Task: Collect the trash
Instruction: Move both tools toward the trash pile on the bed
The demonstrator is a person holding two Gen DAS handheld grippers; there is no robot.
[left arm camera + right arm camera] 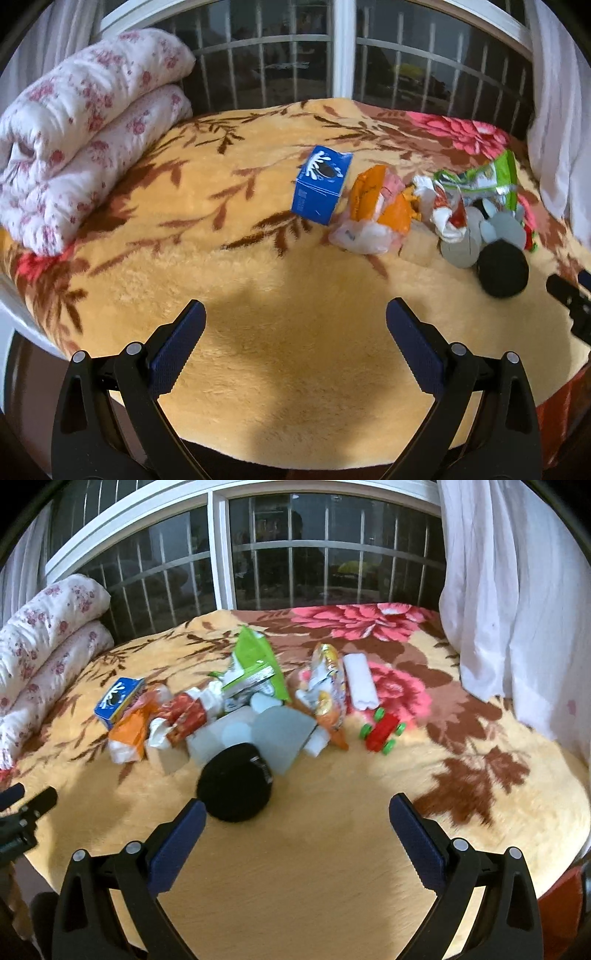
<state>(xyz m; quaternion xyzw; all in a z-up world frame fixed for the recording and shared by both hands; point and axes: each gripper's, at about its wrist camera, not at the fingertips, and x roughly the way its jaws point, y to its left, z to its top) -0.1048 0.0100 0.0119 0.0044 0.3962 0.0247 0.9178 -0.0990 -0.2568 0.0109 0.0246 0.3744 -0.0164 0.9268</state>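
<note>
Trash lies in a heap on a yellow floral blanket [258, 229] on a bed. A blue cookie box [320, 184] [120, 700] lies at the heap's left. Beside it are an orange and white wrapper [376, 214] [129, 734], a red and white wrapper [184, 712], a green packet [484, 177] [255, 664], grey paper pieces [273, 734], a black round thing [503, 269] [234, 782] and a yellow snack bag [327, 683]. My left gripper [295, 317] is open and empty, short of the box. My right gripper [297, 812] is open and empty, its left finger close to the black thing.
A rolled floral quilt [81, 125] [44, 642] lies at the bed's left. A red and green toy car [382, 731] and a white block [360, 681] lie right of the heap. A barred window [295, 546] is behind, a white curtain [517, 590] at the right.
</note>
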